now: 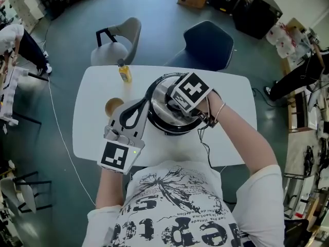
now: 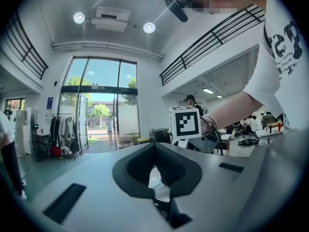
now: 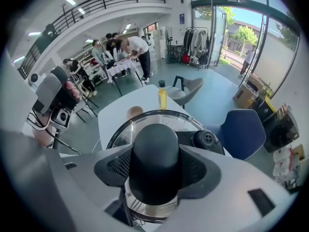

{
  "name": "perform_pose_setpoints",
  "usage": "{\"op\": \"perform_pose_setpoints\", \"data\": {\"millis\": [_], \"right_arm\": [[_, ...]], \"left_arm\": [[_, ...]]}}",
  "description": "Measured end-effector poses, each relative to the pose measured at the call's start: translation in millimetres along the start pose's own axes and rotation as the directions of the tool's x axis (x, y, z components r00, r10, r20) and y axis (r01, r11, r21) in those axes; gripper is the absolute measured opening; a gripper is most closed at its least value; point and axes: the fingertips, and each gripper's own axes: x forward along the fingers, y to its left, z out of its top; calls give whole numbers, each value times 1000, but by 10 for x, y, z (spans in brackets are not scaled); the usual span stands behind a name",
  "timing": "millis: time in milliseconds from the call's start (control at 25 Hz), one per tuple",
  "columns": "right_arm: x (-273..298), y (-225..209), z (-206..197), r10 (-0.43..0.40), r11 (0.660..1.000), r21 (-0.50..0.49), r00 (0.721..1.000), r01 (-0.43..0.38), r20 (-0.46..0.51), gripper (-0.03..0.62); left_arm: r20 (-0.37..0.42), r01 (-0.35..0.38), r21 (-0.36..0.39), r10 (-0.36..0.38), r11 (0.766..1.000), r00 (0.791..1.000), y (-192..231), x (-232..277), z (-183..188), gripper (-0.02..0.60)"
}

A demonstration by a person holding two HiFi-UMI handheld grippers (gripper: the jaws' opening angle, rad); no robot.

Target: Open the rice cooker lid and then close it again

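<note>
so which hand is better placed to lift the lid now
Right. The right gripper has its jaws shut on the lid knob, ready to lift. The left gripper holds the rice cooker at its side, away from the knob.

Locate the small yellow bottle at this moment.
In the head view the yellow bottle stands at the far-left edge of the white table, just beyond the round brown object and left of the rice cooker.
</note>
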Motion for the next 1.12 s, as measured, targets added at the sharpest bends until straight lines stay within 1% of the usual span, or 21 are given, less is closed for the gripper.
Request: {"op": "perform_pose_setpoints", "data": {"millis": [160,280,440,560,680,880,1120], "right_arm": [[39,-31,-111,9,1000,-3,1000,-9,9,291],[5,-89,-158,13,1000,-1,999,-13,30,291],[-164,-37,-11,6,998,-56,996,-1,90,291],[-333,-100,74,-7,999,-52,994,13,112,291],[-496,-153,36,-10,998,-54,993,16,116,291],[-719,-323,-259,-26,999,-33,992,31,121,291],[-989,-653,-970,-41,999,3,993,41,107,291]], "left_arm": [[-2,-10,1,10,1000,1000,-207,8,-58,14],[-1,-28,3,28,1000,1000,-365,30,-27,14],[-10,-48,4,48,999,999,-459,-17,29,14],[-5,-65,1,65,998,998,-462,-31,37,14],[5,-69,4,69,998,998,-512,1,94,14],[19,-49,17,49,999,999,-753,139,201,14],[15,-10,25,9,1000,1000,-1379,439,225,14]]}}
